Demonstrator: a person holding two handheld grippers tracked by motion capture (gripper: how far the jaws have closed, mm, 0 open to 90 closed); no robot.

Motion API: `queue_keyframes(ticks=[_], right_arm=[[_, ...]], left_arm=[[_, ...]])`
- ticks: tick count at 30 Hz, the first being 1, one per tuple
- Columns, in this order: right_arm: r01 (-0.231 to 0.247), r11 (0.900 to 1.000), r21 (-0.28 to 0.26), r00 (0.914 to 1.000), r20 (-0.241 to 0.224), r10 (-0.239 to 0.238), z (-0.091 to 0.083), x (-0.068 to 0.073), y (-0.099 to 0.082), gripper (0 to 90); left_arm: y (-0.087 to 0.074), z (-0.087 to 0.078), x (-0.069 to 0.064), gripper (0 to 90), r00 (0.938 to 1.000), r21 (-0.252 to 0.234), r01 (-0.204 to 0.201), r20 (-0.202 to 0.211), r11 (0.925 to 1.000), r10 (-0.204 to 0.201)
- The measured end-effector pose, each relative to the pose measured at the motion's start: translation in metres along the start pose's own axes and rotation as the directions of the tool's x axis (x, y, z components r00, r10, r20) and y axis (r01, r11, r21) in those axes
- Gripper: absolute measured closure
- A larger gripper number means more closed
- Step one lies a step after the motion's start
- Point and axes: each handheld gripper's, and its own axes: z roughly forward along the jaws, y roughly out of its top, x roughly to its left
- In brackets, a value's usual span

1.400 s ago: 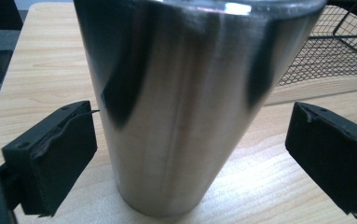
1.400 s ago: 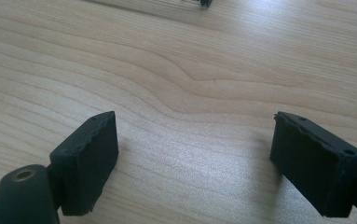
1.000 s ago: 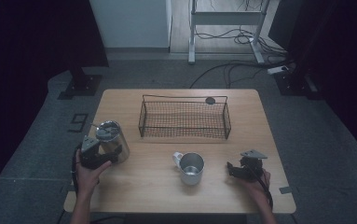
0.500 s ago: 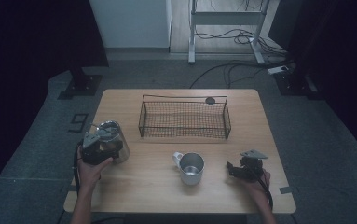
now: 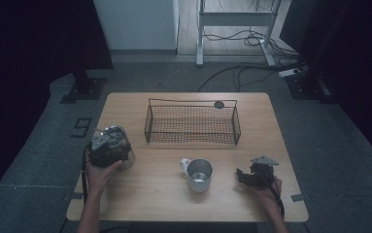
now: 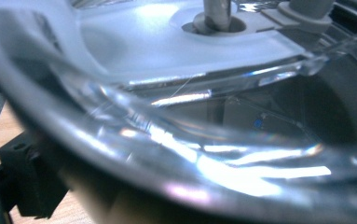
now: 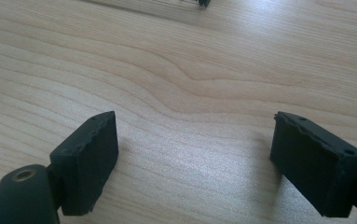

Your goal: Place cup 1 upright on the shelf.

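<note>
Standing at the near left of the worktop (image 5: 174,204), a clear glass jar (image 5: 123,145) is sitting right at the left gripper (image 5: 107,148), with the person's left hand (image 5: 98,170) wrapped around that gripper from behind. Up close in the left gripper view the jar's curved glass wall (image 6: 190,149) is crowding the lens, one black jaw is showing low at the left against the wood, and the jaws have just been opening; whether the pads are still pressing on the glass I cannot tell. Over at the near right, the right gripper (image 5: 242,175) is resting low over bare wood with its jaws apart and nothing between them. A metal mug (image 5: 199,174) is standing between the two hands, and a wire basket (image 5: 192,123) is sitting further back
</note>
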Motion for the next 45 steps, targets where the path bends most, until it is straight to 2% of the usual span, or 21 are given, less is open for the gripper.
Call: queue_keyframes(ticks=[19,29,32,45], right_arm=[[-0.003,1.0,0.0,1.0,0.003,0.003,0.0,0.0,0.0,14.7],[-0.006,1.0,0.0,1.0,0.005,0.006,0.0,0.0,0.0,14.8],[-0.007,1.0,0.0,1.0,0.006,0.007,0.0,0.0,0.0,14.8],[-0.006,1.0,-0.001,1.0,0.006,0.006,0.0,0.0,0.0,14.8]], left_arm=[[0.001,0.004,0.001,3.7,0.9988,-0.019,-0.044,0.02,0.9989,0.044],[0.001,0.003,0.002,3.9,0.9986,-0.028,-0.047,0.022,0.9985,0.048],[0.002,-0.001,0.001,4.0,0.9984,-0.043,-0.046,0.03,0.998,0.048],[0.005,-0.009,-0.004,4.0,0.9975,-0.055,-0.057,0.04,0.9969,0.059]])
